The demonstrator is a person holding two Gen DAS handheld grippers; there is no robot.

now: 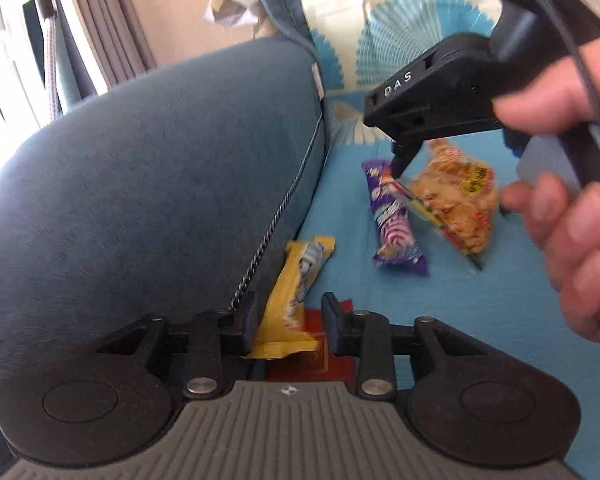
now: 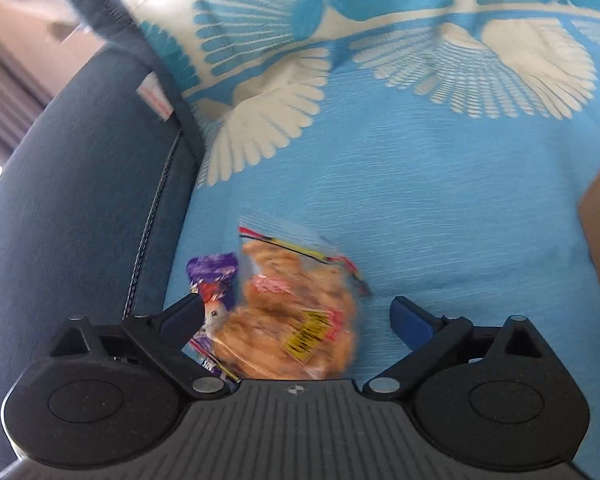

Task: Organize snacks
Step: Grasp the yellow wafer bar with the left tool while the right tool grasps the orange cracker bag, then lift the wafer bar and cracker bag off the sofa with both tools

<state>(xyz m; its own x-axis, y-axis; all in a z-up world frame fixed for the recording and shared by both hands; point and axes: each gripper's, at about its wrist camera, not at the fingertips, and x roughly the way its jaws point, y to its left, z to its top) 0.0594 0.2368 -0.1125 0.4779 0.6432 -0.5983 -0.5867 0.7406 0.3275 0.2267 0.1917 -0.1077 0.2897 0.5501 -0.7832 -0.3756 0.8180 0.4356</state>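
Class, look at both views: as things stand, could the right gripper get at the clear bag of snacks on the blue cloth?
Probably yes. The right gripper is open, and the snack bag lies between its fingers with nothing over it. The purple wrapper sits close by the left finger and might get pinched too.

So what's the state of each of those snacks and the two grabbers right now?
Left gripper: jaws part open around the yellow bar, not pinching it.
Right gripper: jaws wide open over the clear bag.
Yellow bar: lying against the sofa arm, sealed.
Purple bar: lying flat on the blue cover, sealed.
Clear bag: lying on the cover, partly over the purple bar.
Red packet: mostly hidden under the yellow bar.
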